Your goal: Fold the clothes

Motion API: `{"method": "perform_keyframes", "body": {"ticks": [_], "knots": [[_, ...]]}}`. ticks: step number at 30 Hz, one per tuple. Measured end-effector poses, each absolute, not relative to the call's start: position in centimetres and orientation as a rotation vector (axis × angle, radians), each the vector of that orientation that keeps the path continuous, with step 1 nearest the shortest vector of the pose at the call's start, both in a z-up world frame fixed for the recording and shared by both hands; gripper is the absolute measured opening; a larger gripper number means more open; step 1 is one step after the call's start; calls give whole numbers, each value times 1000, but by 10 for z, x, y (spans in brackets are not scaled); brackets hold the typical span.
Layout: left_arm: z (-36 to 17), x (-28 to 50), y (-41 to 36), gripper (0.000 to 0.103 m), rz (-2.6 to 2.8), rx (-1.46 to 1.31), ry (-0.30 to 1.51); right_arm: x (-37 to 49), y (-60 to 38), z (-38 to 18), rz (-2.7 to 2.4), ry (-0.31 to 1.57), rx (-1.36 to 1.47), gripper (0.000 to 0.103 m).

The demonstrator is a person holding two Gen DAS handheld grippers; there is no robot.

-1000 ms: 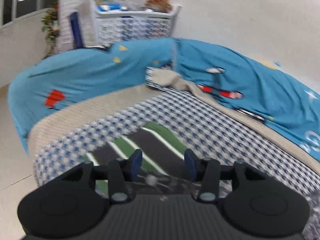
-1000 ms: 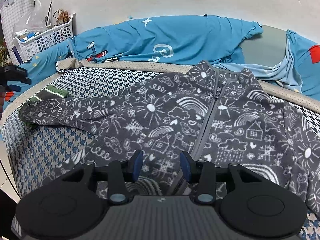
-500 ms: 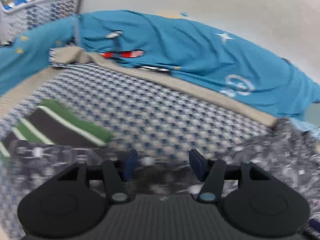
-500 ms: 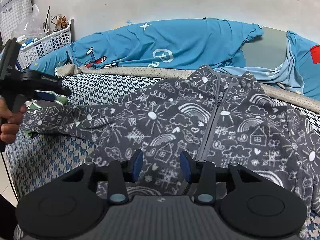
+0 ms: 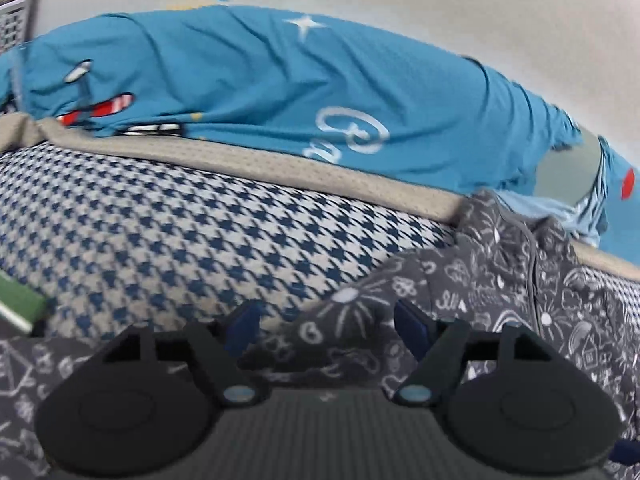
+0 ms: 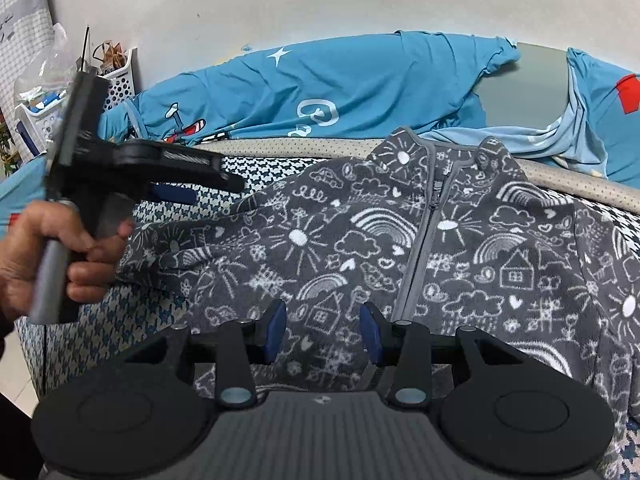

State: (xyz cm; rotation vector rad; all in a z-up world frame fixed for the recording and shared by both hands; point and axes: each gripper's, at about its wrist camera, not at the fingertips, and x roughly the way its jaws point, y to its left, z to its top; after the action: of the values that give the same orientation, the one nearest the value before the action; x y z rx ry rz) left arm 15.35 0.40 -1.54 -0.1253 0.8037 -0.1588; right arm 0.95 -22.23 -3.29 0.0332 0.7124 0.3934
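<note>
My jacket [image 6: 400, 248] lies spread flat and zipped on the bed [image 5: 168, 236], no fold showing, both my fingers [image 5: 324, 328] [image 6: 322, 330] wide apart, holding nothing.

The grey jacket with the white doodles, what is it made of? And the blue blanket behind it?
The grey zip-up jacket with white doodles looks like soft fleece: its surface is fuzzy and matte, and the drawings have slightly blurry edges. The bright blue blanket with a white star looks like thin, smooth woven cloth, maybe cotton, because it lies in fine sharp wrinkles with a faint sheen. Touch would settle it.
</note>
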Motion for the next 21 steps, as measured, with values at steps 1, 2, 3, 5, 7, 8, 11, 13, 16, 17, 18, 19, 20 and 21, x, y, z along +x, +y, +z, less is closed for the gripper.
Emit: {"method": "perform_keyframes", "body": {"ticks": [1,2,3,5,7,8,11,13,16,17,18,19,20,21], "knots": [[-18,156,2,73,-165,-118,809,10,-223,-33,394,714,36,40],[-20,160,-1,73,-175,-114,817,11,-223,-33,394,715,39,40],[-22,163,-2,73,-185,-113,825,11,-224,-33,394,716,42,40],[-27,169,-5,73,-191,-97,846,12,-225,-32,395,719,48,40],[-33,175,-7,73,-198,-93,867,13,-226,-32,395,722,55,40],[-36,178,-6,73,-204,-100,876,14,-227,-32,395,723,58,40],[-42,184,-5,72,-210,-113,894,15,-225,-32,394,725,66,40],[-42,186,-5,71,-214,-118,894,16,-226,-32,392,725,71,40],[-41,188,-6,57,-229,-127,892,17,-226,-32,394,728,76,40],[-41,188,-7,49,-238,-129,892,17,-226,-32,394,728,77,40],[-41,187,-9,41,-249,-131,893,17,-226,-32,393,728,77,40],[-42,188,-12,38,-263,-126,891,17,-226,-32,392,728,77,40],[-42,186,-15,33,-275,-113,891,17,-226,-32,391,728,78,40],[-42,183,-19,28,-280,-93,887,17,-226,-32,390,728,78,40]]}}
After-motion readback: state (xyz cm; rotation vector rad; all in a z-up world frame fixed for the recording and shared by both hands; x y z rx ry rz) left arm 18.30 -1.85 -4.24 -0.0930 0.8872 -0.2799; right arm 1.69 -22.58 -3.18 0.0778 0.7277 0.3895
